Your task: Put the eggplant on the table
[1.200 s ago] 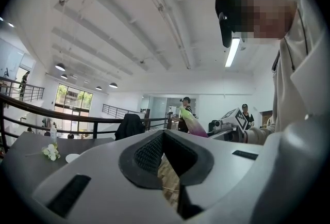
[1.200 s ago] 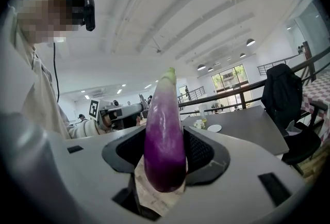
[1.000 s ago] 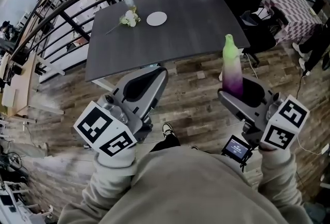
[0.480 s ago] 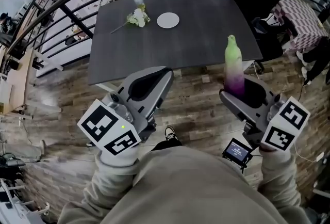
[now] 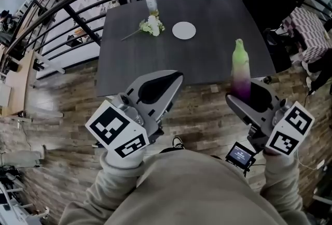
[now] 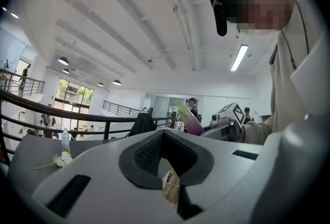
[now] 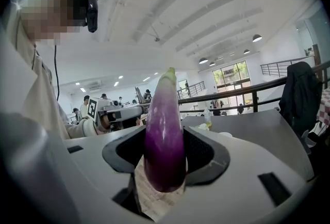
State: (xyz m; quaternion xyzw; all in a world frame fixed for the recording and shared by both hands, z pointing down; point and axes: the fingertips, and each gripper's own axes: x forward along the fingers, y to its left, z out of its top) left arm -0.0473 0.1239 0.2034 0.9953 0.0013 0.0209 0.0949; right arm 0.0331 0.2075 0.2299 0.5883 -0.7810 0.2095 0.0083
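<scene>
Eggplant (image 7: 165, 130): glossy skin, probably slick. The flesh looks firm but would likely bruise under a hard squeeze. Judged light to middling in weight, most of it low in the fat purple end. The best hold is across that thick lower body, not the slim green top.

Right gripper (image 5: 243, 98): fingers (image 7: 206, 158) are clamped on the purple bulge from both sides. The green tip points up and the rounded end hangs below the pads. The eggplant is in the air by the near edge of the tabletop (image 5: 155, 63), not yet set down.

Left gripper (image 5: 174, 78): fingers (image 6: 147, 158) are closed together with nothing between them.

Plate (image 5: 183, 30) and flowers (image 5: 151, 26) sit toward the far side of the tabletop.
</scene>
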